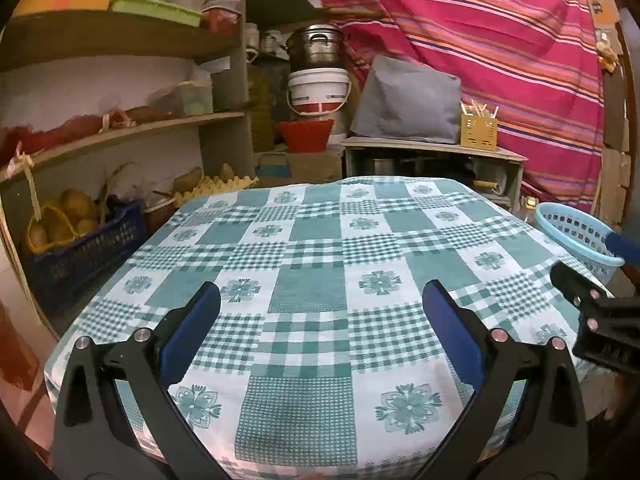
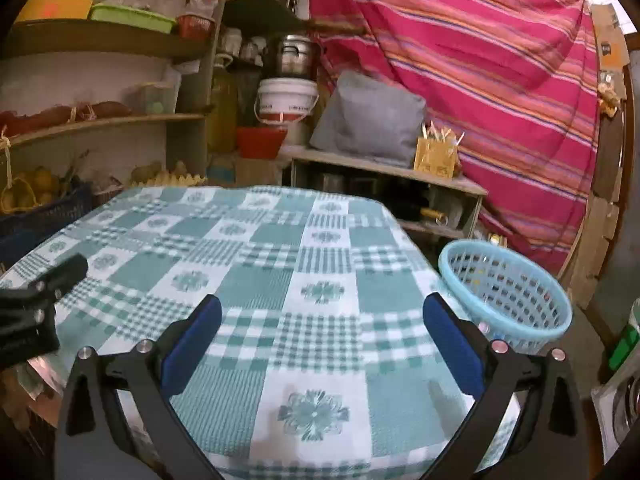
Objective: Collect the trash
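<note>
The round, perforated blue plastic basket (image 2: 506, 294) stands upright, mouth up, just beside the tabletop's (image 2: 280, 264) right edge. Both the left gripper (image 1: 321, 330) and right gripper (image 2: 322, 334) hover above the woven checked cloth (image 1: 308, 292), jaws spread, holding nothing.

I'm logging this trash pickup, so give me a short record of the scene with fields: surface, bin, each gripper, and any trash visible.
surface: table under a green-and-white checked tablecloth
bin: light blue perforated plastic basket, beside the table's right edge
left gripper: open, holding nothing, above the cloth
right gripper: open, holding nothing, above the cloth near the basket
trash on the cloth: none visible
basket contents: cannot tell
</note>
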